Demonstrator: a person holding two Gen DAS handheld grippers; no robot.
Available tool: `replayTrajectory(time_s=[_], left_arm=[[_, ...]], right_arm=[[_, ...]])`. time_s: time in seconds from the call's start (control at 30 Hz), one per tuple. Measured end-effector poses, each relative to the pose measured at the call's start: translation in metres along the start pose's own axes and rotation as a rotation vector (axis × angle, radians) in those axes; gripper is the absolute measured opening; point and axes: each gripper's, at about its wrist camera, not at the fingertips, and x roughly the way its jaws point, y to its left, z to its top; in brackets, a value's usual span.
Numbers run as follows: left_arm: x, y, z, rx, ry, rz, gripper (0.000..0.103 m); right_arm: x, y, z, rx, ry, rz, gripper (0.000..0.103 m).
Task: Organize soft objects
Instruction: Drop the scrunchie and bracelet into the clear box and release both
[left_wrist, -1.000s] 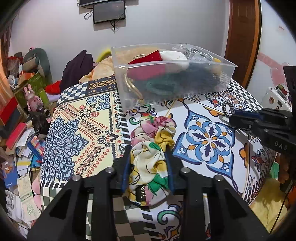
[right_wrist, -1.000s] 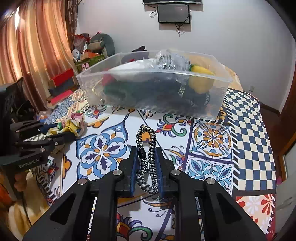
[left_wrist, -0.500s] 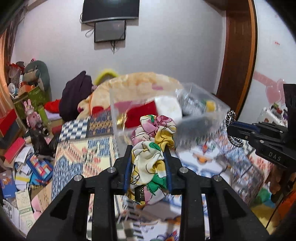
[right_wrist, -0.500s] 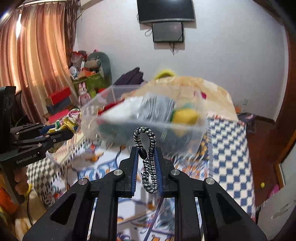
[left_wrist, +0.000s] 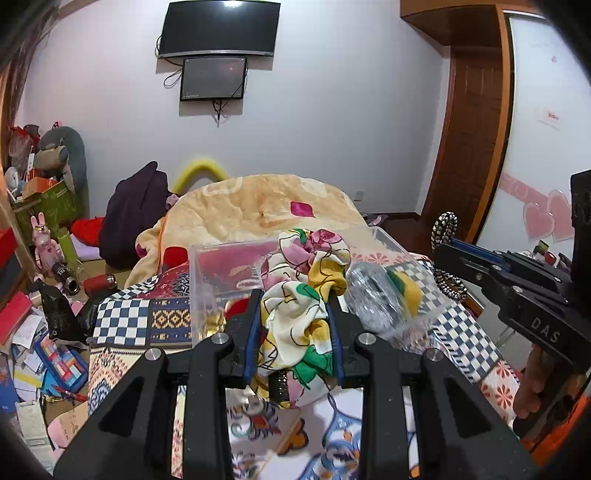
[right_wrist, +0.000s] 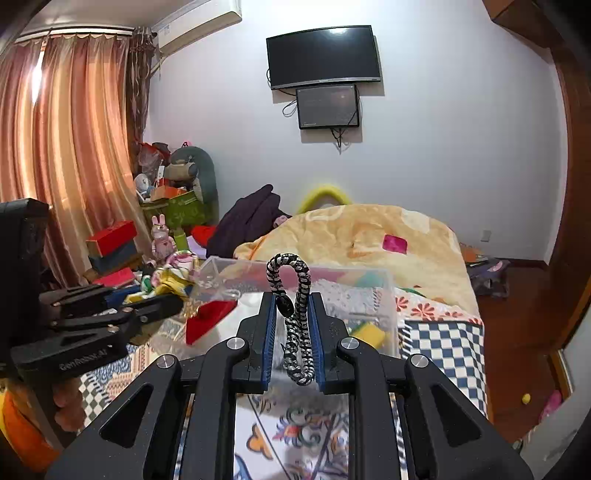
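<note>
Your left gripper (left_wrist: 293, 328) is clamped on the floral scrunchie (left_wrist: 301, 314), your right gripper (right_wrist: 291, 328) on the black-and-white cord tie (right_wrist: 293, 317); both hang at 6 o'clock of the clear bin (right_wrist: 373, 291), likely so you can drop them in.

2 screens (right_wrist: 324, 56) — 1 bin (right_wrist: 369, 295)
</note>
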Motion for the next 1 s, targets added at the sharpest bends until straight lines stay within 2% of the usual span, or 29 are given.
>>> replayTrajectory(time_s=[0.37,0.43,0.47,0.5,0.6,0.63,0.67,0.83,0.87,0.93,1.0], left_arm=[[0.054,0.007,0.003,-0.017,0.083,0.041,0.032],[0.06,0.008,0.002,-0.03,0.092,0.047,0.049],[0.063,0.01,0.001,-0.034,0.096,0.048,0.052],[0.064,0.011,0.001,-0.035,0.098,0.046,0.056],[0.065,0.011,-0.002,-0.024,0.107,0.044,0.064],[0.064,0.011,-0.003,-0.018,0.106,0.045,0.065],[0.063,0.01,-0.004,-0.013,0.105,0.046,0.065],[0.048,0.007,-0.004,0.004,0.079,0.036,0.066],[0.041,0.006,-0.002,0.002,0.067,0.034,0.067],[0.027,0.005,0.002,-0.002,0.023,0.031,0.077],[0.013,0.002,0.006,0.001,-0.016,0.039,0.077]], right_arm=[[0.052,-0.003,0.005,0.011,0.083,-0.028,0.016],[0.061,-0.004,0.004,0.013,0.11,-0.028,0.016],[0.064,-0.004,0.002,0.013,0.125,-0.029,0.017],[0.066,-0.004,0.0,0.011,0.138,-0.033,0.019],[0.068,-0.006,-0.005,0.007,0.155,-0.044,0.046],[0.067,-0.006,-0.005,0.005,0.153,-0.047,0.059],[0.064,-0.006,-0.005,0.004,0.143,-0.054,0.063],[0.048,-0.01,-0.001,0.006,0.12,-0.041,0.065],[0.044,-0.012,0.001,0.004,0.109,-0.041,0.068],[0.034,-0.012,0.007,0.008,0.078,-0.037,0.069],[0.021,-0.012,0.012,0.021,0.044,-0.016,0.069]])
